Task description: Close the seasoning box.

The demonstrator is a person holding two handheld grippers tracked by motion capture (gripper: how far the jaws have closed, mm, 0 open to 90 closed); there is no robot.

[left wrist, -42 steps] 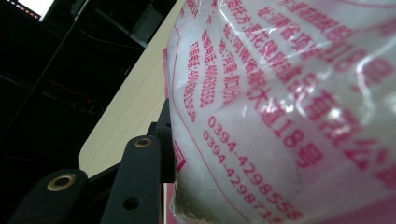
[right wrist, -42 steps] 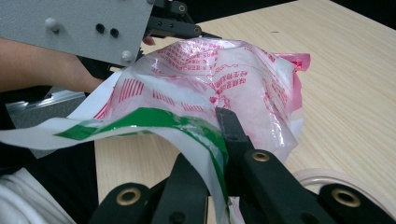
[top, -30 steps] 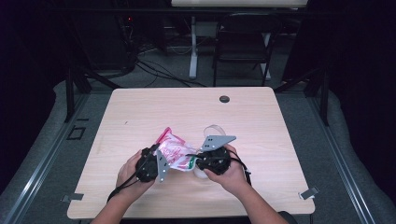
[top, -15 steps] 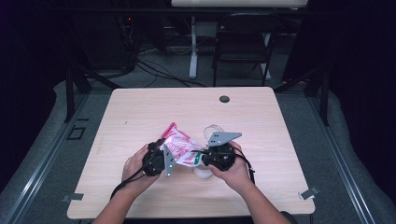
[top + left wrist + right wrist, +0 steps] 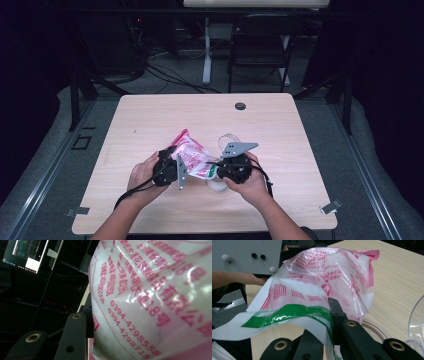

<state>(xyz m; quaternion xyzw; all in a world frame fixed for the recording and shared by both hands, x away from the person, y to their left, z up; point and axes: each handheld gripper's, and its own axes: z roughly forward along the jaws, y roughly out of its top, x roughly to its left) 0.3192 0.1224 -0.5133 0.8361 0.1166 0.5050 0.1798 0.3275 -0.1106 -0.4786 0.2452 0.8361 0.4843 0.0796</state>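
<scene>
High view: both hands sit close together at the near middle of the table (image 5: pixel 150 125), and a plastic bag (image 5: pixel 192 159) printed in red stretches between the two grippers. The left gripper (image 5: pixel 172 169) holds the bag's bulging body, which rises up and away from it toward the far side of the table. The right gripper (image 5: pixel 220 172) holds the bag's other end, the one with the green stripe, so the bag lies just to that gripper's left. A clear container (image 5: pixel 229 141) stands on the table just beyond the right gripper, close past its grey plate.

Left gripper view: the bag (image 5: pixel 155 300) presses right up against the camera, its white contents showing through the film under rows of red print and numbers. One black jaw lies flat against the bag's side; the other jaw is hidden behind the bag, and the jaws stand part way apart, clamped on the full bag.

Right gripper view: the two jaws meet tightly on the thin film of the bag (image 5: pixel 322 285) at the green stripe (image 5: pixel 294 312), pinching its edge. The clear container (image 5: pixel 415 325) rises just to the right of these jaws, and a pale ring (image 5: pixel 374 328) lies on the table behind them. Beyond the bag, the left gripper's grey plate (image 5: pixel 247 256) faces this camera.
</scene>
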